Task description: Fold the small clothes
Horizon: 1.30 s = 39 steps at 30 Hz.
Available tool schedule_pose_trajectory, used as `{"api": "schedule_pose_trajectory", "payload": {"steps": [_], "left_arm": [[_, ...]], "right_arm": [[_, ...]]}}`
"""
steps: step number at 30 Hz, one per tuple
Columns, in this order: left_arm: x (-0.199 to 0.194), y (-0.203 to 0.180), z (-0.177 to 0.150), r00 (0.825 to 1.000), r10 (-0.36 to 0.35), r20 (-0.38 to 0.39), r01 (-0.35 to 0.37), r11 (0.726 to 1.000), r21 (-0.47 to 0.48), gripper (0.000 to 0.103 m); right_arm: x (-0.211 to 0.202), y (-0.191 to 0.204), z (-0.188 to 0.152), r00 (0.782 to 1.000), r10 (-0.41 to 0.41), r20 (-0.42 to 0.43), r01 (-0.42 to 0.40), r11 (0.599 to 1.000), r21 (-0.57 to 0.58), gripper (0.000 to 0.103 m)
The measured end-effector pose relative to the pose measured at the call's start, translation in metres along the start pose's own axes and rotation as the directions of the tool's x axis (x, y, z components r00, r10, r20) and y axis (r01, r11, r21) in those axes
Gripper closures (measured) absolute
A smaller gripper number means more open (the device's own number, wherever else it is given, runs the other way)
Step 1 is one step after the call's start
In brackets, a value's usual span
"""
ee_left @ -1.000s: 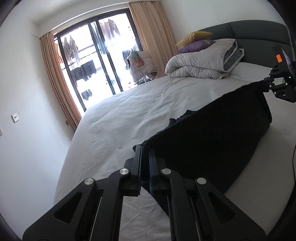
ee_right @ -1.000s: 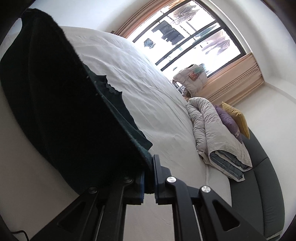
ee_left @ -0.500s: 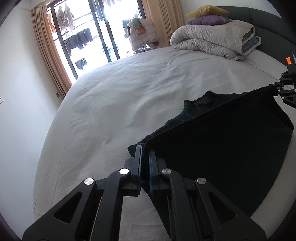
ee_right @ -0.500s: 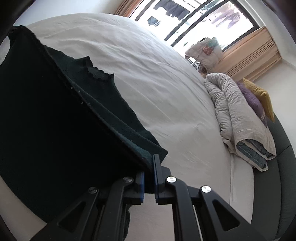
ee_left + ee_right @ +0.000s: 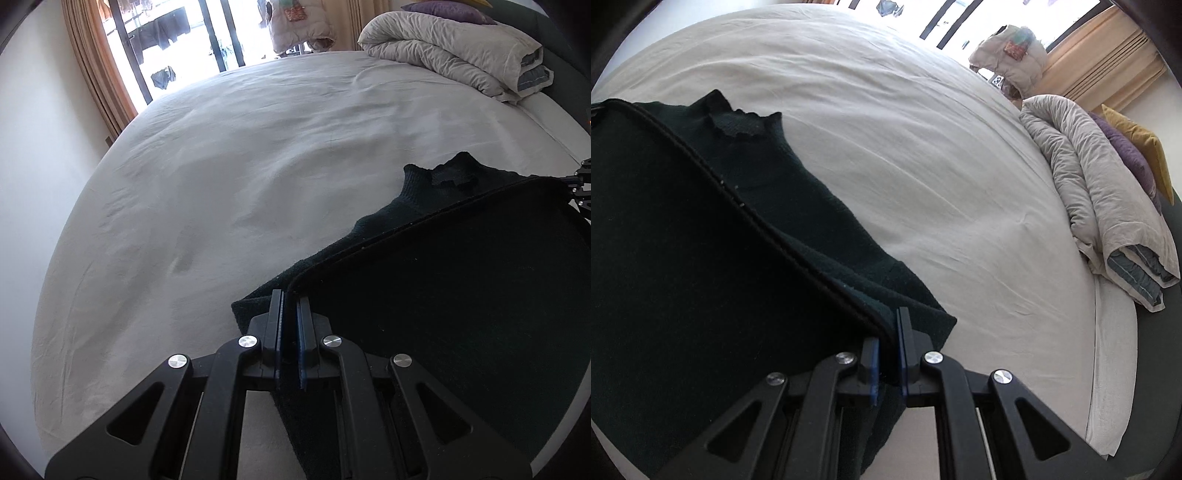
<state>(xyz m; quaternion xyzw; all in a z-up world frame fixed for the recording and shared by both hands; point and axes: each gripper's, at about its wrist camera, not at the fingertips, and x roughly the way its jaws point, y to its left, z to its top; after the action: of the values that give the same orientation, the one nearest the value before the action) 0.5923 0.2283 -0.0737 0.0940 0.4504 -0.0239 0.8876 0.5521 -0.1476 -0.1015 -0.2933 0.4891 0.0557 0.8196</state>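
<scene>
Left gripper [image 5: 290, 325] pinches one hem corner of dark knit sweater [image 5: 461, 295]; right gripper [image 5: 888, 354] clamps opposite corner. Sweater stretches between both, folded edge taut, lower layer with ribbed collar spread ahead on wrinkled white bed sheet [image 5: 240, 166]. Rolled grey duvet [image 5: 1108, 206] beyond.

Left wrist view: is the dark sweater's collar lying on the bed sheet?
Yes, the dark sweater has its collar resting on the white bed sheet.

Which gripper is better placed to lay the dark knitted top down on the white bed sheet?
Neither alone: left gripper and right gripper each clamp one end of the dark knitted top's edge over the white bed sheet; probably both lower together.
</scene>
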Motion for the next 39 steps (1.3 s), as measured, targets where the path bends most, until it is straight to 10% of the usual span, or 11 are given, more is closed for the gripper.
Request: {"api": "schedule_pose_trajectory", "payload": {"steps": [10, 14, 17, 26, 30, 34, 39], "left_arm": [[0.017, -0.006, 0.012, 0.999, 0.039, -0.013, -0.038, 0.999, 0.023, 0.098], [0.027, -0.015, 0.009, 0.997, 0.077, -0.024, -0.076, 0.996, 0.049, 0.097], [0.028, -0.015, 0.009, 0.997, 0.081, -0.009, -0.081, 0.996, 0.034, 0.095], [0.015, -0.003, 0.005, 0.992, 0.127, 0.000, -0.127, 0.991, 0.029, 0.090], [0.012, 0.011, 0.002, 0.992, 0.125, -0.003, -0.125, 0.992, 0.003, 0.086], [-0.002, 0.024, 0.001, 0.972, 0.232, 0.041, -0.231, 0.973, -0.033, 0.037], [-0.039, 0.023, 0.006, 0.970, 0.204, 0.130, -0.191, 0.976, -0.104, 0.037]], "right_arm": [[0.023, -0.021, 0.023, 0.997, 0.049, -0.059, -0.045, 0.997, 0.066, 0.092], [0.033, -0.034, 0.022, 0.998, -0.025, -0.056, 0.034, 0.986, 0.162, 0.040], [0.033, -0.048, 0.012, 0.999, -0.038, -0.035, 0.045, 0.967, 0.252, 0.031], [0.028, -0.100, -0.021, 0.975, -0.208, -0.077, 0.219, 0.856, 0.467, 0.030], [0.011, -0.122, -0.046, 0.980, -0.198, -0.031, 0.178, 0.787, 0.591, 0.030], [-0.015, -0.118, -0.061, 0.982, -0.167, 0.083, 0.080, 0.781, 0.619, 0.030], [-0.040, -0.083, -0.048, 0.963, 0.008, 0.271, -0.151, 0.846, 0.511, 0.048]]}}
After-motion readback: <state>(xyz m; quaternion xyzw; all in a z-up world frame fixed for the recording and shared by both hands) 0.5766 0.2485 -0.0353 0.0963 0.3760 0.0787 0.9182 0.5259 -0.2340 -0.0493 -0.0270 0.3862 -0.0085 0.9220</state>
